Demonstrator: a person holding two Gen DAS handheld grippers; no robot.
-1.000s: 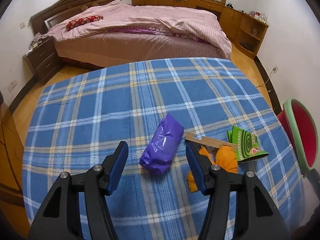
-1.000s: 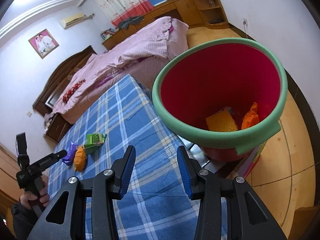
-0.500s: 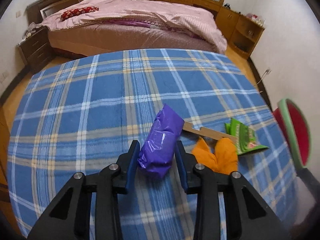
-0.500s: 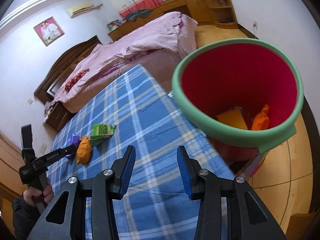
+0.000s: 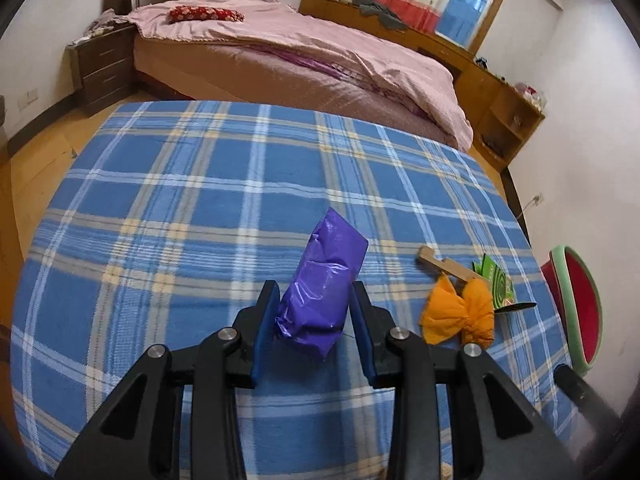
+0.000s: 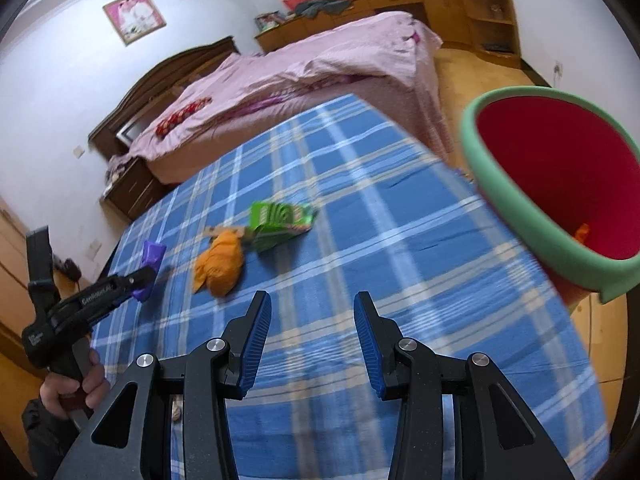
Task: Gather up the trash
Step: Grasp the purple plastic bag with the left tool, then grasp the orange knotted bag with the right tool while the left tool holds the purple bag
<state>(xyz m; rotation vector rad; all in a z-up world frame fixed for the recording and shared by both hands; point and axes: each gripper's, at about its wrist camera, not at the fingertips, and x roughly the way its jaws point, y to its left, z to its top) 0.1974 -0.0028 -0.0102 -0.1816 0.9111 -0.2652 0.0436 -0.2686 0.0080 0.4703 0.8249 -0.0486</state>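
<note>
A crumpled purple plastic bag [image 5: 320, 288] sits between the blue pads of my left gripper [image 5: 314, 296], which is shut on it above the blue plaid table [image 5: 200, 208]. To its right lie an orange wad [image 5: 460, 312], a cardboard strip [image 5: 444, 266] and a green packet [image 5: 496, 284]. In the right wrist view my right gripper [image 6: 312, 312] stands open over the plaid cloth with nothing between its fingers. The orange wad [image 6: 220, 260] and green packet [image 6: 280, 224] lie beyond it, and the left gripper [image 6: 140, 276] holds the purple bag [image 6: 152, 256] at far left.
A red bin with a green rim [image 6: 560, 184] stands off the table's right edge, with orange trash inside. A bed with a pink cover [image 5: 300, 52] lies behind the table. A hand [image 6: 76, 384] holds the left gripper's handle.
My left gripper closed on the purple bag and lifted it a little, rolling. The right gripper swung left from the bin over the table, still open.
</note>
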